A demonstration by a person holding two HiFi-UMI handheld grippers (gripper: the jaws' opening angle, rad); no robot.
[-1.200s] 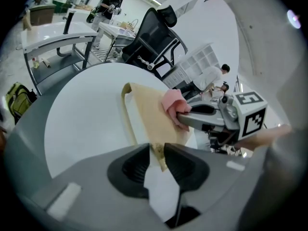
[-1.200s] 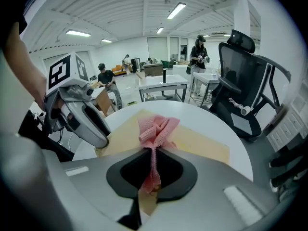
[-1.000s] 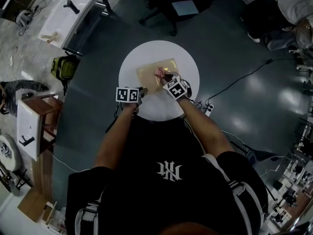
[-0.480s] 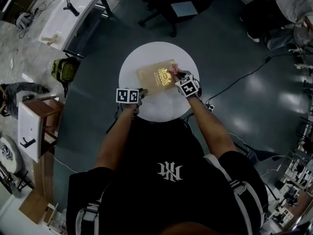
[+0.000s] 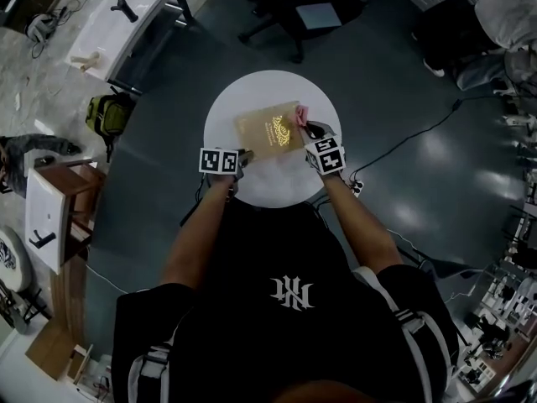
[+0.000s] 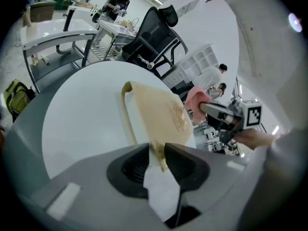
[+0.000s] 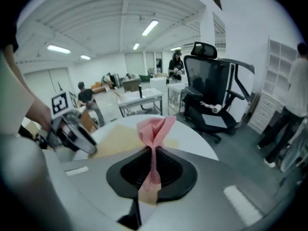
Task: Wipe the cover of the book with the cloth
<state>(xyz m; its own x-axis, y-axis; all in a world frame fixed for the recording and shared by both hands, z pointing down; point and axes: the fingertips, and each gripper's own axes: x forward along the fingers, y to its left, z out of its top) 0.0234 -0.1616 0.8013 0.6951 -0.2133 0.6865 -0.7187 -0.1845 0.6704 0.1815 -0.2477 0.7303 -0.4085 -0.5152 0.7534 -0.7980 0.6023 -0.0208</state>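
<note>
A tan book [image 5: 267, 131] with a gold emblem lies on the round white table [image 5: 252, 97]. My left gripper [image 5: 243, 154] is shut on the book's near corner, the corner pinched between its jaws [image 6: 157, 158]. My right gripper [image 5: 309, 129] is shut on a pink cloth [image 5: 300, 115], which bunches up above the jaws [image 7: 154, 160]. The cloth [image 7: 155, 129] sits at the book's right edge, beside the cover [image 7: 115, 139]. From the left gripper view the cloth [image 6: 195, 100] shows just past the book [image 6: 161, 112].
A black office chair [image 5: 281, 15] stands beyond the table. To the far left are a white bench [image 5: 126, 15], a green bag [image 5: 109, 114] and a wooden stool [image 5: 63, 196]. A cable and a power strip [image 5: 357, 187] lie on the floor at right. People stand in the background.
My right gripper has carried the pink cloth rightward from the middle of the cover to the book's right edge, uncovering the gold emblem. The left gripper has stayed on its corner.
</note>
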